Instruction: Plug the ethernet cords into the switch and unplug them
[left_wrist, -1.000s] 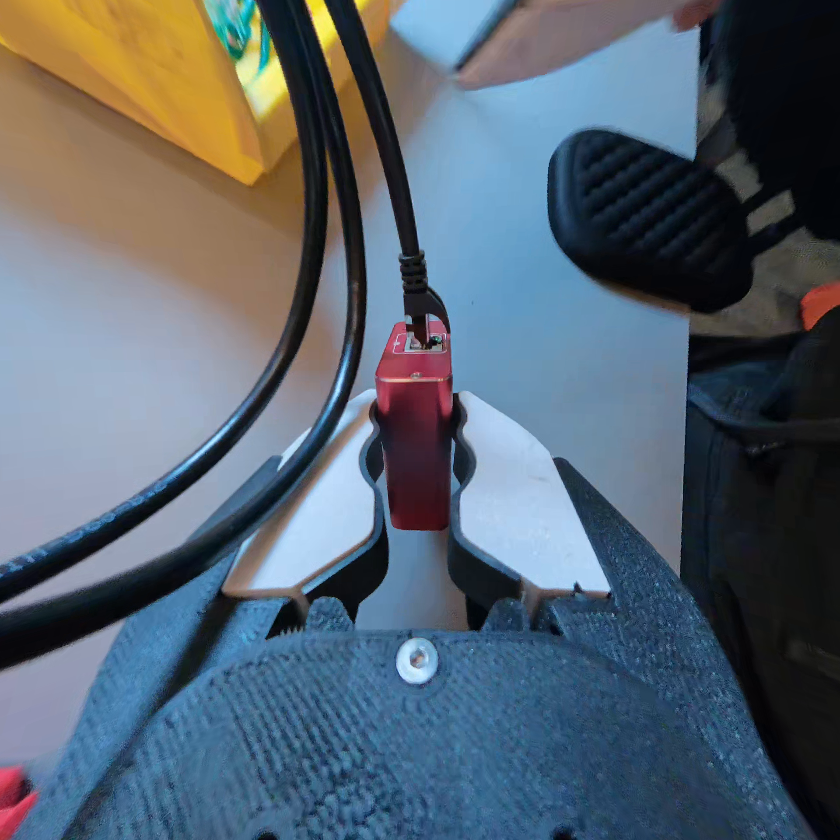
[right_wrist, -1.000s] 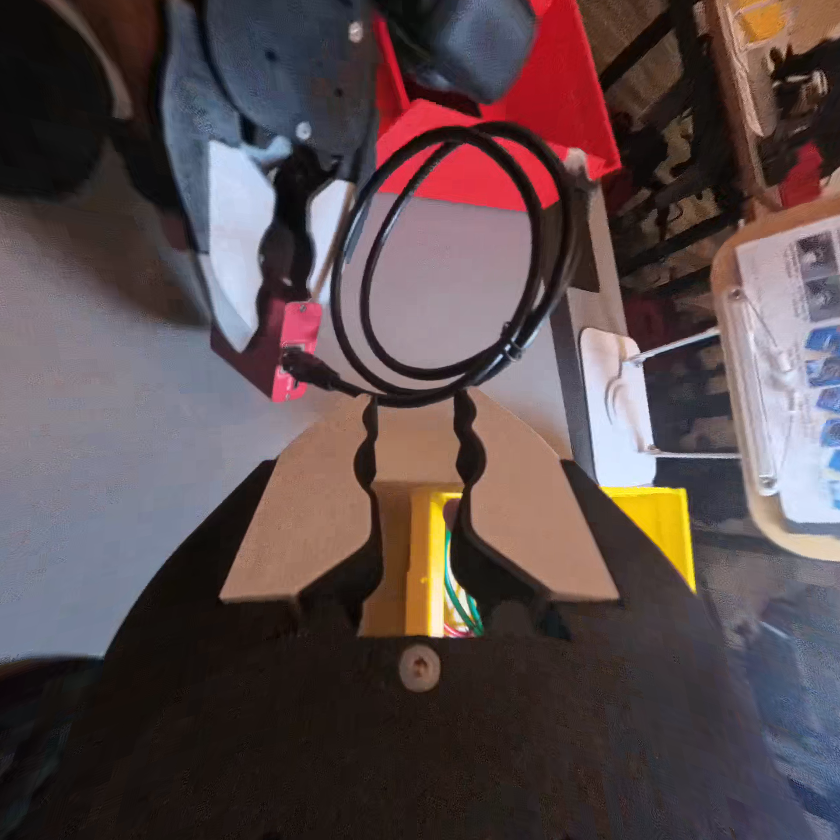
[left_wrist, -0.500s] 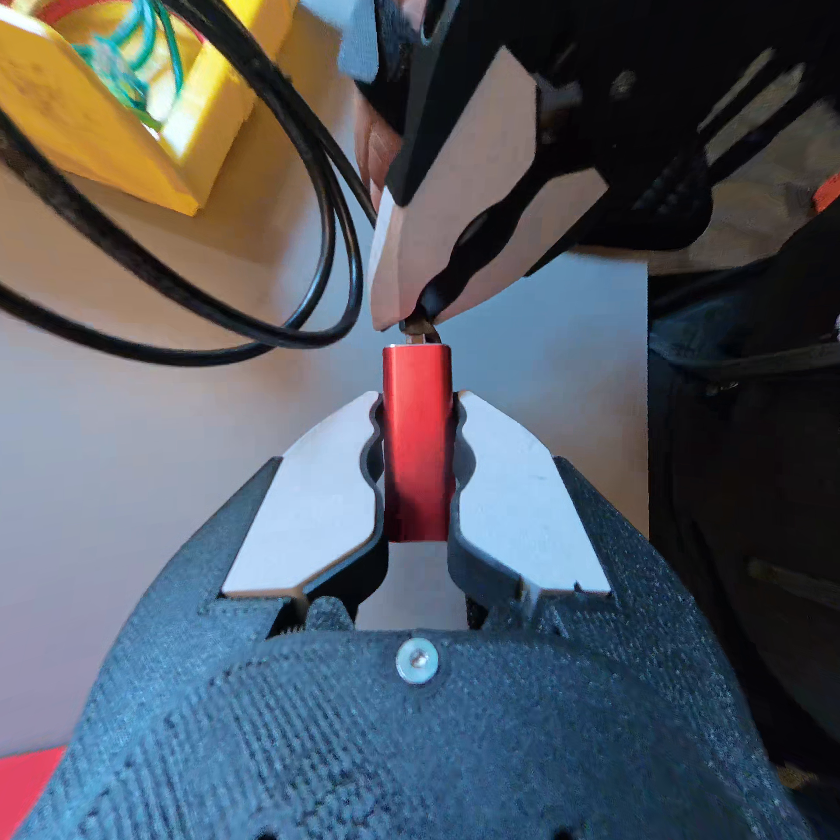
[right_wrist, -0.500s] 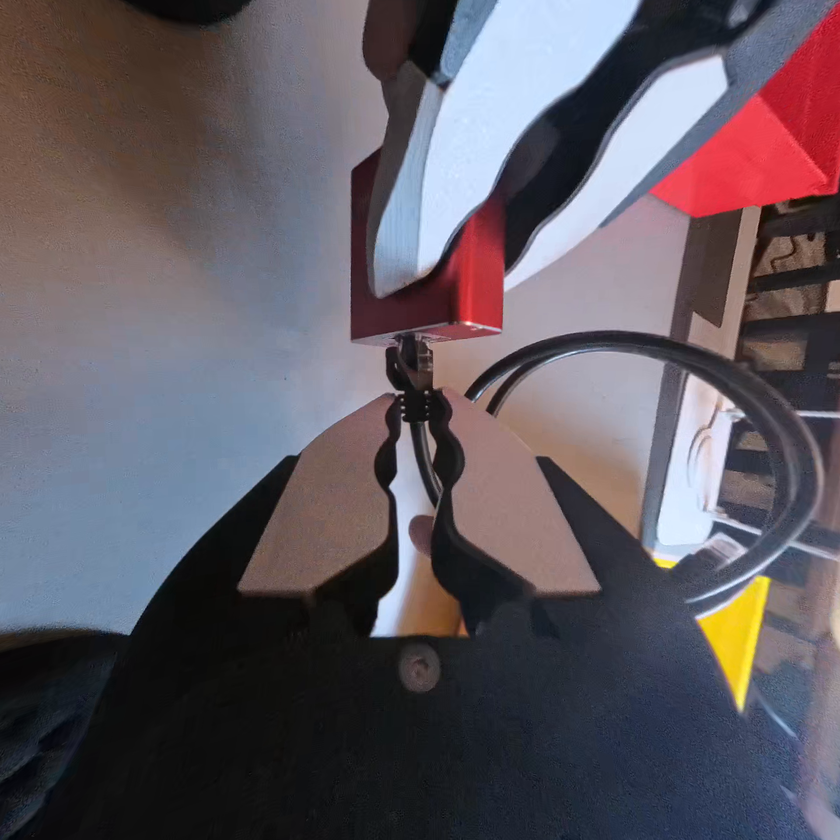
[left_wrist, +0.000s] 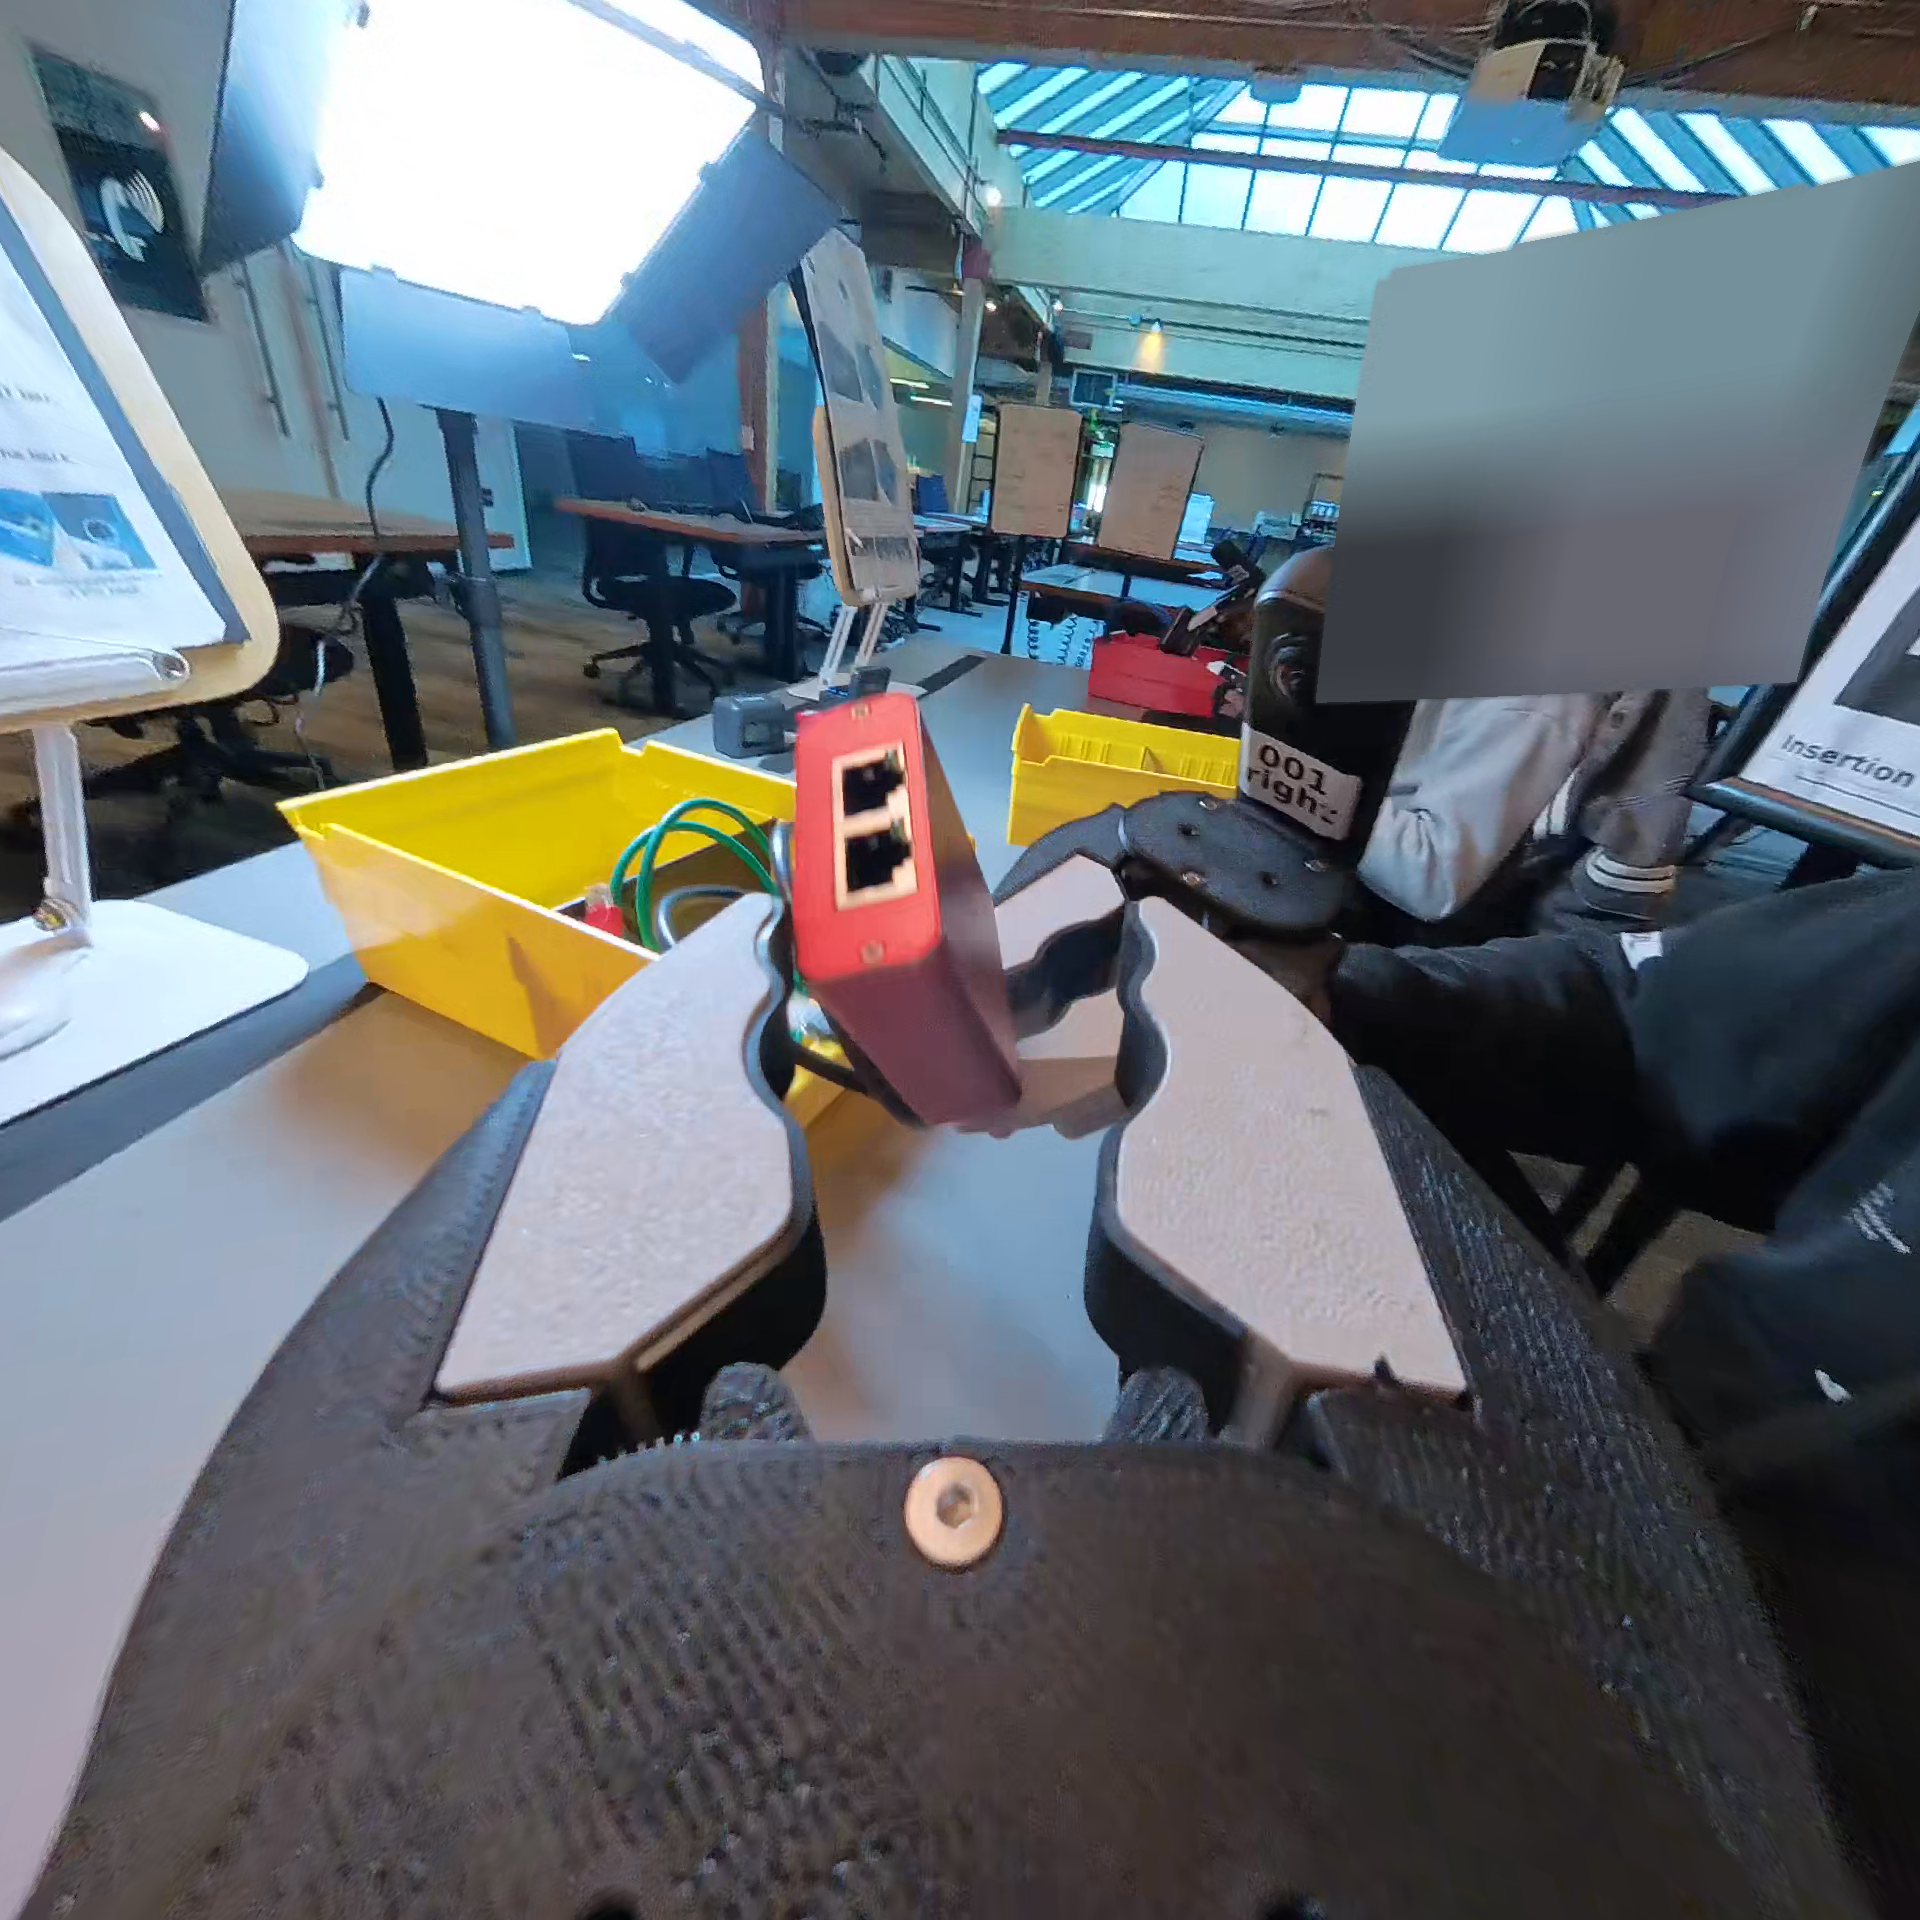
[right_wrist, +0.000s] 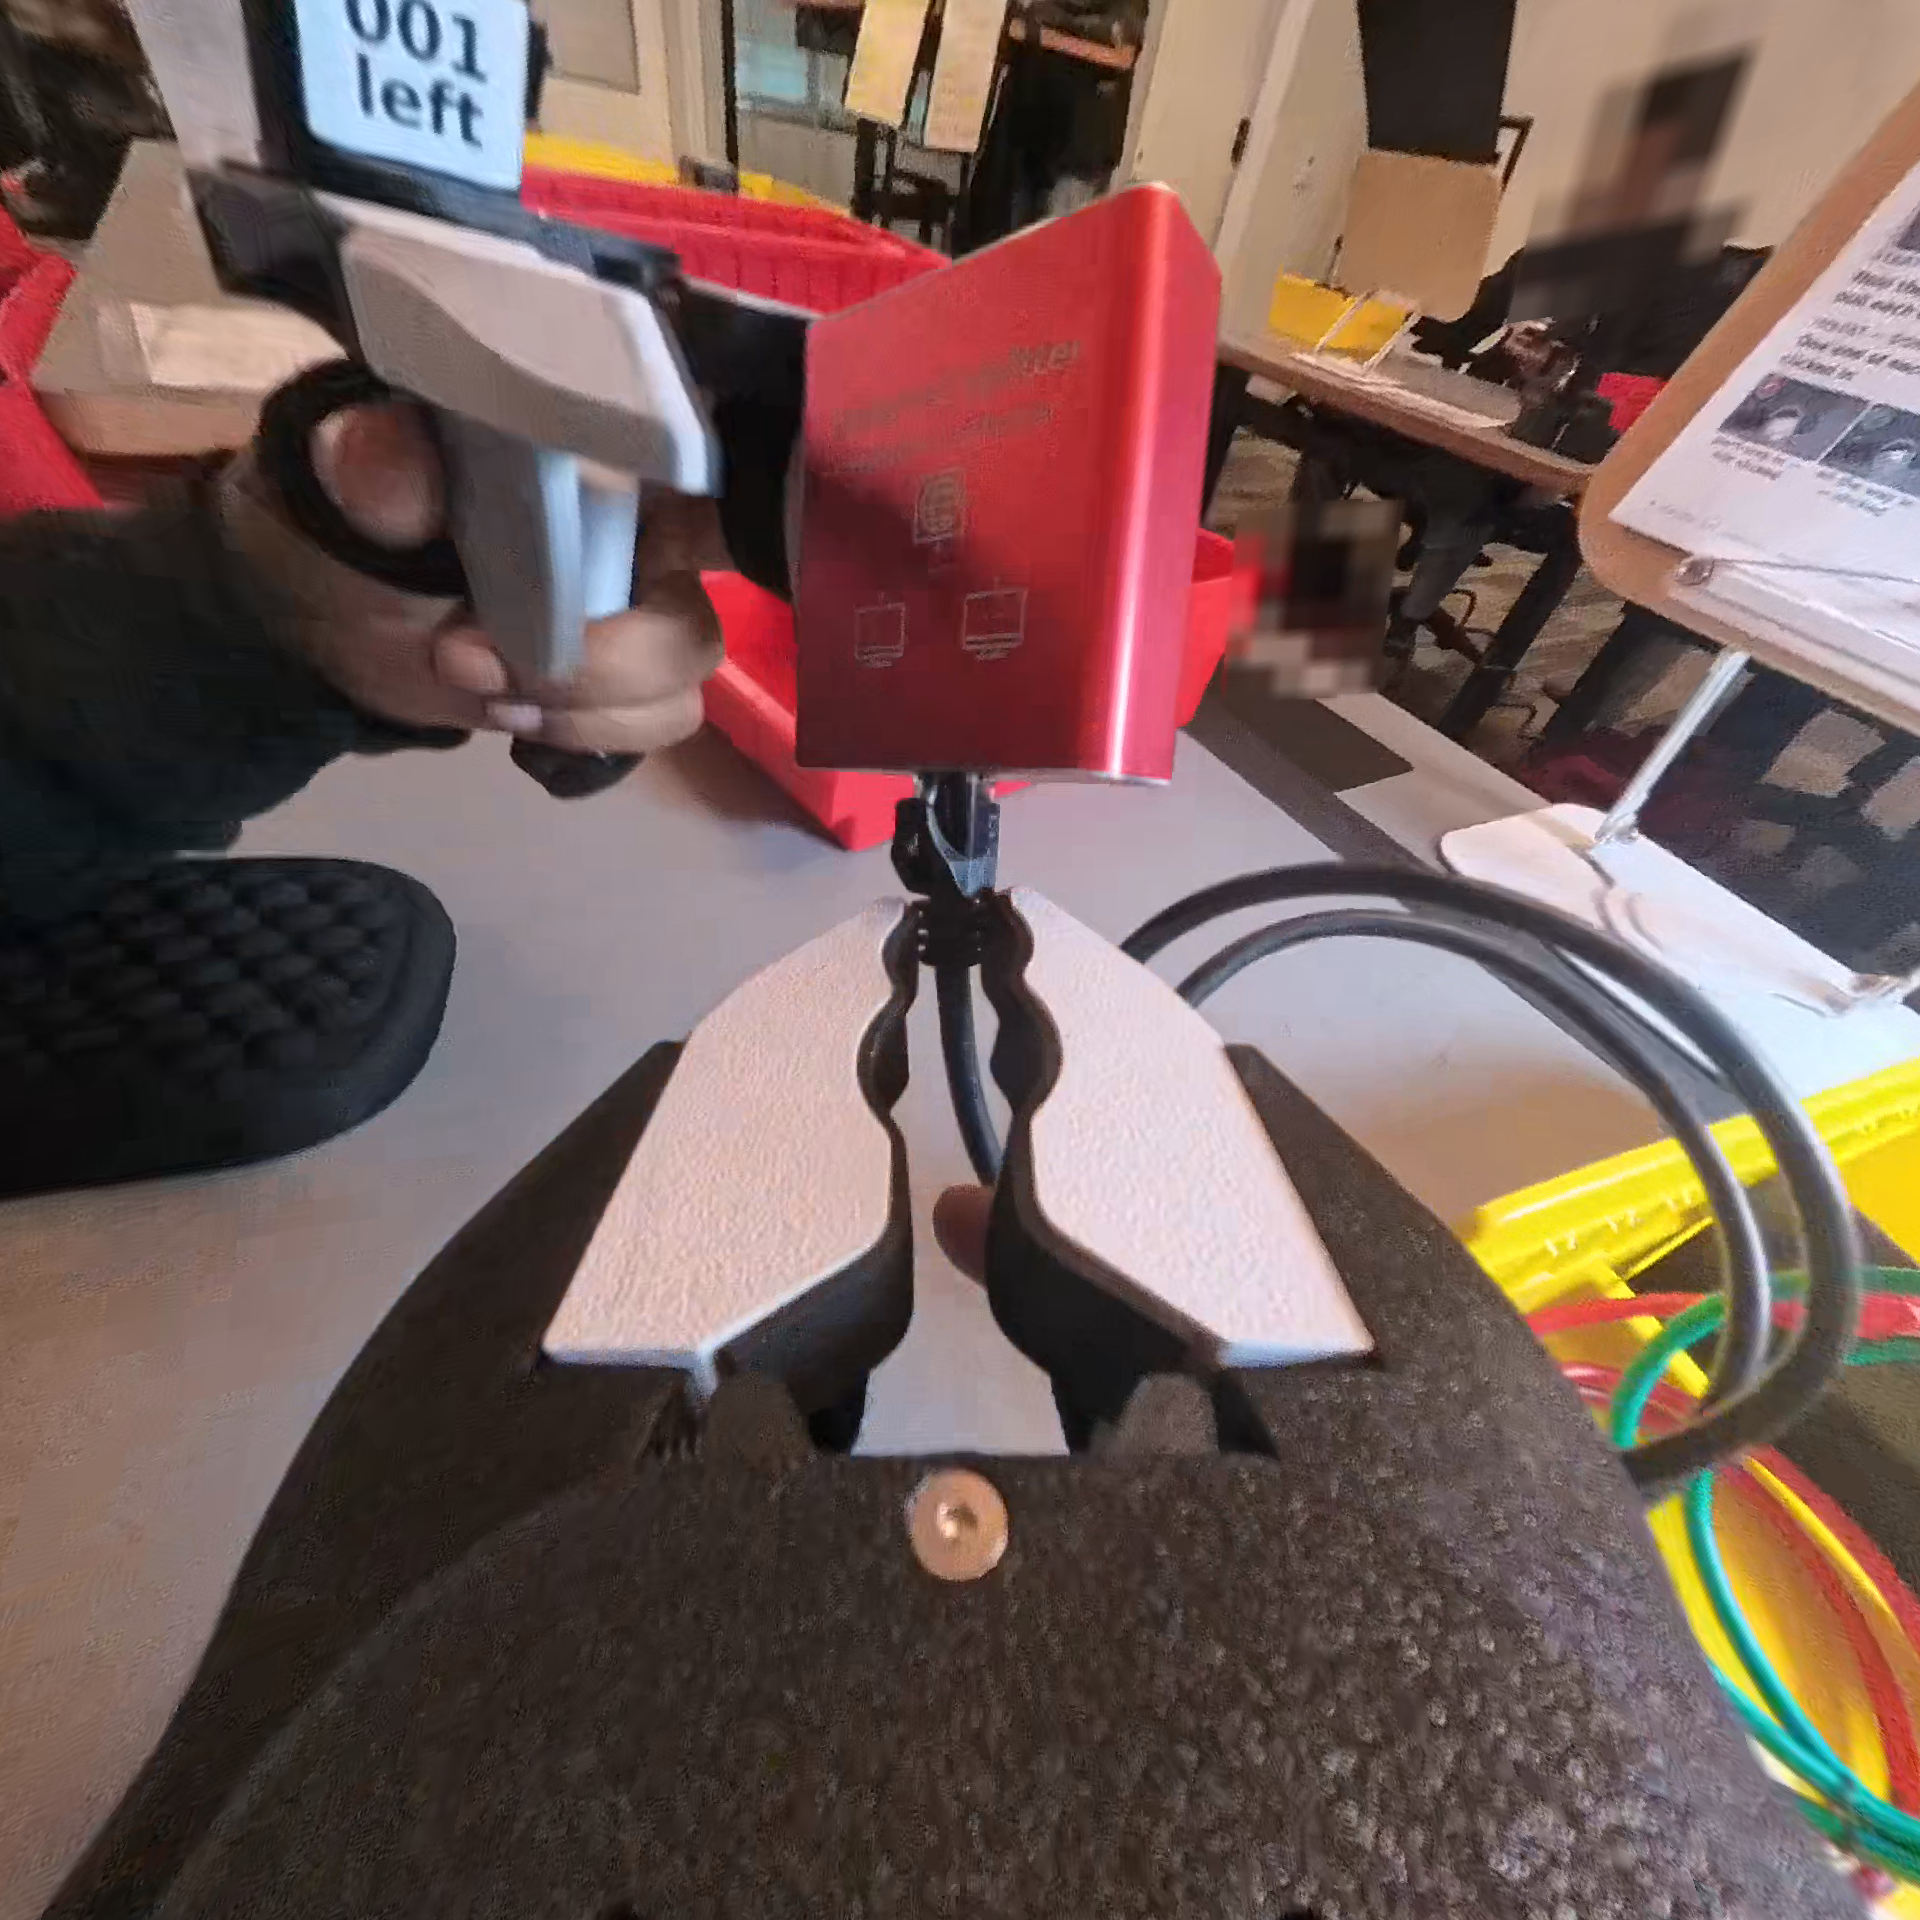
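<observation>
Wrist views face each other, close — share red switch (left_wrist: 894, 914).

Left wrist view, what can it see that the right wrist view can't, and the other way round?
Only the left wrist view shows the end of the red switch with its two empty ports, and the left gripper wide open. Only the right wrist view shows the plug of the black cord in the red switch's other end, with the right gripper shut on the cord just behind it. Both show the red switch, a yellow bin with coloured wires and the grey table.
</observation>
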